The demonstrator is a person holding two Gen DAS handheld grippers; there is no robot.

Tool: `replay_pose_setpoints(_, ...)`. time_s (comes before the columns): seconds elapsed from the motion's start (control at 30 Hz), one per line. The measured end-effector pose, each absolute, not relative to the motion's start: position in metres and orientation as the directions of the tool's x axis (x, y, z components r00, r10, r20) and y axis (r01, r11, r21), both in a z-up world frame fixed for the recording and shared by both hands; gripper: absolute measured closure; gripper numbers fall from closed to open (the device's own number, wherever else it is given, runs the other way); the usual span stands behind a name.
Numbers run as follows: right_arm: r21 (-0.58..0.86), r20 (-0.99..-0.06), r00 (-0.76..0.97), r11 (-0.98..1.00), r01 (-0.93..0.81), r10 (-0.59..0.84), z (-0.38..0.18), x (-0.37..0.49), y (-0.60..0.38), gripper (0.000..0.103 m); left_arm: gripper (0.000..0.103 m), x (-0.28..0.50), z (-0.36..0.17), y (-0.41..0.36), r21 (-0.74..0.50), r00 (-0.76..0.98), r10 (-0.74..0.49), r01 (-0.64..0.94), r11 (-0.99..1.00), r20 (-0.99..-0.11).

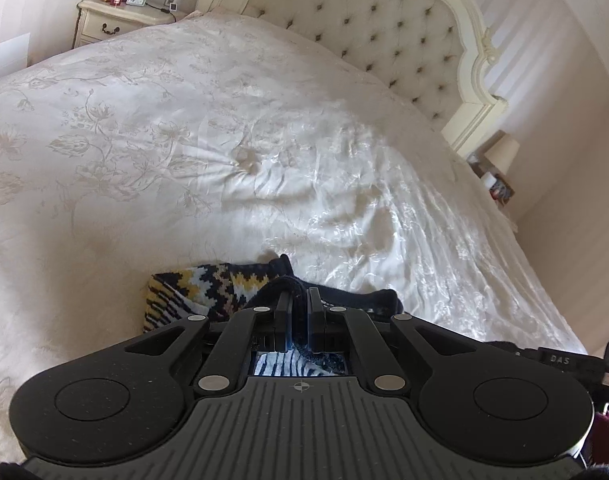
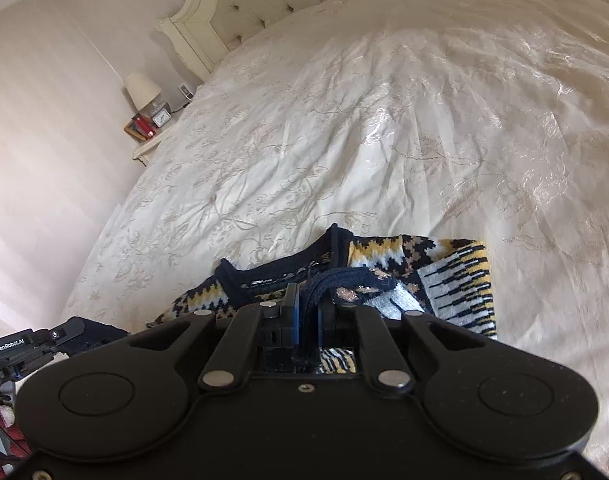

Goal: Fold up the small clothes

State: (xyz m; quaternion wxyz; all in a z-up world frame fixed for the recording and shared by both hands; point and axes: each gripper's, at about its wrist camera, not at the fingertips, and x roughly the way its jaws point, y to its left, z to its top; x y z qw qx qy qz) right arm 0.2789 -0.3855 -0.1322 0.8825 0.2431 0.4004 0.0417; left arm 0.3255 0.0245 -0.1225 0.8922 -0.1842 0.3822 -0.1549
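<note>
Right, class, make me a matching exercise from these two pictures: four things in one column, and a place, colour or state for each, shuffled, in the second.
Things
1. patterned sweater
2. left gripper
3. lamp
4. headboard

Descriptions
A. stands on the bedside table
B. cream, tufted with buttons
C. navy, yellow and white, lying on the bedspread
D. shut on a dark knit edge

Pairs: 1-C, 2-D, 3-A, 4-B
</note>
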Motion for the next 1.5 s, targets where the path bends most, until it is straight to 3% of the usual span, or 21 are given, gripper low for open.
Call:
replay_pose_setpoints(0.4, 0.431, -0.762, 0.589, 0.89, 0.149, 0.27, -0.173, 0.34, -0.396, 0.087, 0.093, 0.378, -0.158, 0.006, -0.328, 0.619, -0.274, 0.028, 0.944, -0.736)
replay_pose_setpoints(0.5, 0.429, -0.772, 0.574, 0.89, 0.155, 0.273, -0.18, 0.353, -0.4, 0.08, 0.069, 0.388, -0.159, 0.006, -0.298, 0.63, -0.215, -0.027, 0.954, -0.746)
replay_pose_setpoints(0.53, 0.434, -0.774, 0.57, 0.886, 0.161, 0.275, -0.183, 0.357, -0.402, 0.079, 0.068, 0.391, -0.159, 0.007, -0.295, 0.631, -0.205, -0.039, 0.955, -0.748)
replay_pose_setpoints(0.6, 0.46, -0.765, 0.574, 0.872, 0.17, 0.292, -0.187, 0.361, -0.407, 0.065, 0.068, 0.396, -0.158, 0.009, -0.293, 0.626, -0.196, -0.055, 0.954, -0.755)
replay_pose_setpoints(0.67, 0.472, -0.748, 0.596, 0.865, 0.169, 0.292, -0.187, 0.361, -0.412, 0.039, 0.067, 0.397, -0.155, 0.009, -0.283, 0.626, -0.187, -0.056, 0.958, -0.757)
replay_pose_setpoints(0.7, 0.479, -0.738, 0.607, 0.862, 0.165, 0.294, -0.187, 0.361, -0.415, 0.038, 0.066, 0.397, -0.154, 0.007, -0.273, 0.625, -0.183, -0.05, 0.961, -0.759)
replay_pose_setpoints(0.87, 0.453, -0.747, 0.592, 0.884, 0.119, 0.303, -0.191, 0.353, -0.423, 0.038, 0.061, 0.381, -0.155, -0.009, -0.243, 0.608, -0.211, 0.03, 0.969, -0.765)
replay_pose_setpoints(1.13, 0.327, -0.828, 0.494, 0.944, 0.041, 0.265, -0.222, 0.343, -0.414, 0.038, 0.06, 0.352, -0.206, -0.059, -0.119, 0.48, -0.218, 0.228, 0.966, -0.85)
replay_pose_setpoints(1.43, 0.249, -0.854, 0.47, 0.969, -0.009, 0.224, -0.23, 0.355, -0.404, 0.038, 0.057, 0.364, -0.236, -0.065, -0.018, 0.462, -0.121, 0.22, 0.975, -0.879)
replay_pose_setpoints(1.5, 0.239, -0.861, 0.459, 0.971, -0.017, 0.219, -0.231, 0.356, -0.402, 0.043, 0.056, 0.363, -0.237, -0.067, -0.012, 0.466, -0.114, 0.216, 0.976, -0.877)
